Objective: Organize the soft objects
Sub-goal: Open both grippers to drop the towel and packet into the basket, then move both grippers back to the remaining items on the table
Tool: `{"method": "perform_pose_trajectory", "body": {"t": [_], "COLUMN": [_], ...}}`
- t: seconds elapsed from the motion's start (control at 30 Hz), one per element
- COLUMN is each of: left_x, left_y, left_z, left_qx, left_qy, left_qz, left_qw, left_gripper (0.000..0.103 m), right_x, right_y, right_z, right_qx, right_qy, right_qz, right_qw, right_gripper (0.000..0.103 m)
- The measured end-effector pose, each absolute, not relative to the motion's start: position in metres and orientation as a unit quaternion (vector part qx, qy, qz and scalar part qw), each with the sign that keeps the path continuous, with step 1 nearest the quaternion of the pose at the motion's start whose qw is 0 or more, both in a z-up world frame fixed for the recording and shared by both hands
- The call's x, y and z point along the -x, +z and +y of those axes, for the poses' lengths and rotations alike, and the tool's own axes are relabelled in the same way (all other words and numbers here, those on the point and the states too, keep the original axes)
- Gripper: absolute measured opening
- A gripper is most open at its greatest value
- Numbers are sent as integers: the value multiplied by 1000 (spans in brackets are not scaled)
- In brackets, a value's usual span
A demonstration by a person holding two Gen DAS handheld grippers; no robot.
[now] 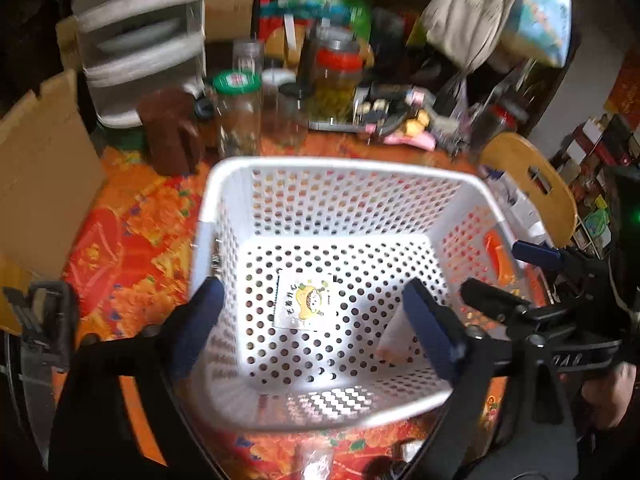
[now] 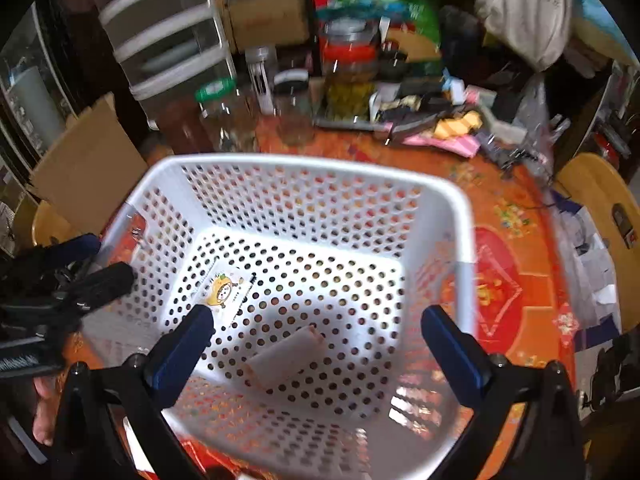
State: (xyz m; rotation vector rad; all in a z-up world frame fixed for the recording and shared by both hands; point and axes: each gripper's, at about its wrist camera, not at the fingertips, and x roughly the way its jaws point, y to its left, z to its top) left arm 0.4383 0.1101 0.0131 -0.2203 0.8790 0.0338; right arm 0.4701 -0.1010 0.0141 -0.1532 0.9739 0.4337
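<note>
Two soft packets lie in the white basket, both grippers spread wide and empty above it.

Left wrist view: the left gripper (image 1: pixel 316 316) hangs released over the basket (image 1: pixel 320 168), nothing between its blue pads; a flat packet with a cartoon print (image 1: pixel 306 304) rests on the perforated floor, and a pale rolled packet (image 1: pixel 394 338) lies partly hidden behind the right-hand finger. Right wrist view: the right gripper (image 2: pixel 320 340) is likewise unclenched, the rolled packet (image 2: pixel 284 356) lying below it, apart from the cartoon packet (image 2: pixel 226 288). Judging by this, two items are stowed; a clear wrapper at the near table edge may remain, though blur hides what it is.
</note>
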Motion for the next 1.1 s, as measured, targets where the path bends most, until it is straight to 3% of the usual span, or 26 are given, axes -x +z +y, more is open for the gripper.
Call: {"method": "perform_pose_trajectory", "body": {"t": [0.03,0.3,0.4,0.7,0.9,1.1], "left_x": [-427,-301,-248,-143,-126,-135], "left_y": [22,49,32,-52,-101,-129], "left_z": [111,106,99,90,53,34], "left_qx": [103,53,35,109,100,90], "left_qy": [18,28,47,38,-5,-14], "left_qz": [412,345,333,347,369,388], "left_qw": [905,937,941,931,924,917], "left_gripper": [103,103,103,103,103,90], "right_x": [-464,-369,-324,-225,-203,-210], "right_y": [20,34,10,-72,-105,-115], "right_z": [-106,-167,-190,-208,-189,-175], "right_qx": [73,59,60,11,10,25], "right_qy": [207,212,187,224,247,251], "right_qz": [457,387,380,398,409,414], "right_qw": [862,895,904,889,878,875], "right_gripper": [103,103,103,103,93,86]}}
